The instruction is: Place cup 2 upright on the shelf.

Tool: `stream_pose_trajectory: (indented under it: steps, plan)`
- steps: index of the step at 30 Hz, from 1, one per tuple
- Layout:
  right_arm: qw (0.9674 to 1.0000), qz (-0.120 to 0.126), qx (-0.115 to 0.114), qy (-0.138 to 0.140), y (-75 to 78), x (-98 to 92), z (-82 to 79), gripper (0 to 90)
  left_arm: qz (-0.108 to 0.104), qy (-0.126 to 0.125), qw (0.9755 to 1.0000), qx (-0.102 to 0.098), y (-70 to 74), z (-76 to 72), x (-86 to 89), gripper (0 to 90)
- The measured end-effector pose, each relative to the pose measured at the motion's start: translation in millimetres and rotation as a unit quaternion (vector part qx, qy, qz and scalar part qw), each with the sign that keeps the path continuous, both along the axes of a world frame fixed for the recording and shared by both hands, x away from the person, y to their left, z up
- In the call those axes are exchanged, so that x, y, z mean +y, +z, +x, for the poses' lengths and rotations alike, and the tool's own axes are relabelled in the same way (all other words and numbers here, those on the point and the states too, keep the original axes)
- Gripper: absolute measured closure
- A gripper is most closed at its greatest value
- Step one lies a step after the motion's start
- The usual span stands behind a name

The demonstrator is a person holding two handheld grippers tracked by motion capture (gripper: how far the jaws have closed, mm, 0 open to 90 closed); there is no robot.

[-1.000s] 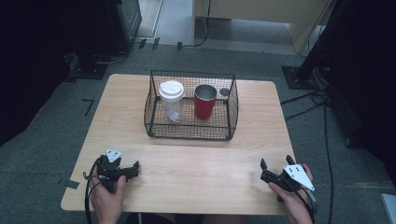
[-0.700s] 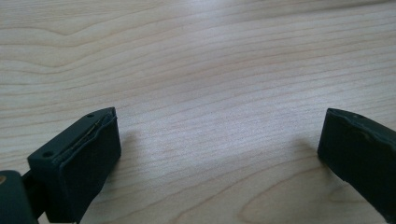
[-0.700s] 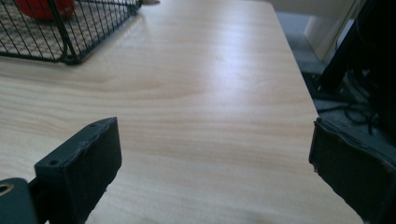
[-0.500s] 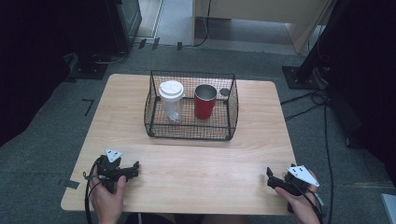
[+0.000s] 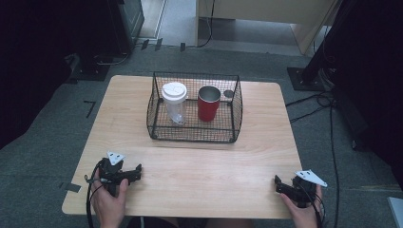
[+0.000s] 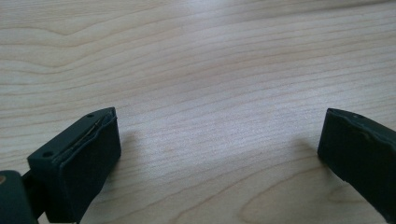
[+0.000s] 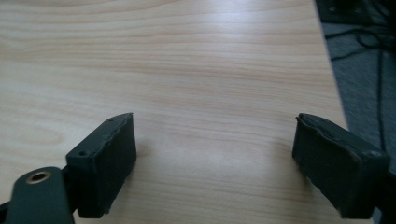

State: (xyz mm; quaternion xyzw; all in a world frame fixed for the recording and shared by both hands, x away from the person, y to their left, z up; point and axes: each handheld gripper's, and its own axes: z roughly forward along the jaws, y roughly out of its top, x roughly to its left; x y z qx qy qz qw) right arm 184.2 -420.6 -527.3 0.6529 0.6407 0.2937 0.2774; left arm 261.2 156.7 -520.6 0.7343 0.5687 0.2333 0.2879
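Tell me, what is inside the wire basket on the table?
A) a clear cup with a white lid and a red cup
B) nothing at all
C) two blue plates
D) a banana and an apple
A: in the high view the wire basket holds a clear cup with a white lid standing beside a red cup.

You're at a light wooden table (image 5: 199,166) standing on grey carpet (image 5: 47,152). Black cables (image 5: 328,123) trail across the floor to your right, a dark cabinet (image 5: 128,19) stands far left, and pale wooden furniture (image 5: 266,12) sits beyond
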Motion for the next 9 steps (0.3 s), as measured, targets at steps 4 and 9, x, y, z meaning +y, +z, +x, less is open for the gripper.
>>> stream_pose_trajectory:
  steps: [4,9]
  plan:
    - [1.0,0.001,0.0,-0.001,0.0,1.1,1.7,13.5,0.0,0.0,1.0,0.0,-0.1,-0.1,-0.1,0.1]
    - [1.0,0.0,0.001,-0.005,0.0,1.6,1.6,12.9,0.0,0.0,1.0,0.0,-0.1,-0.2,0.0,0.1]
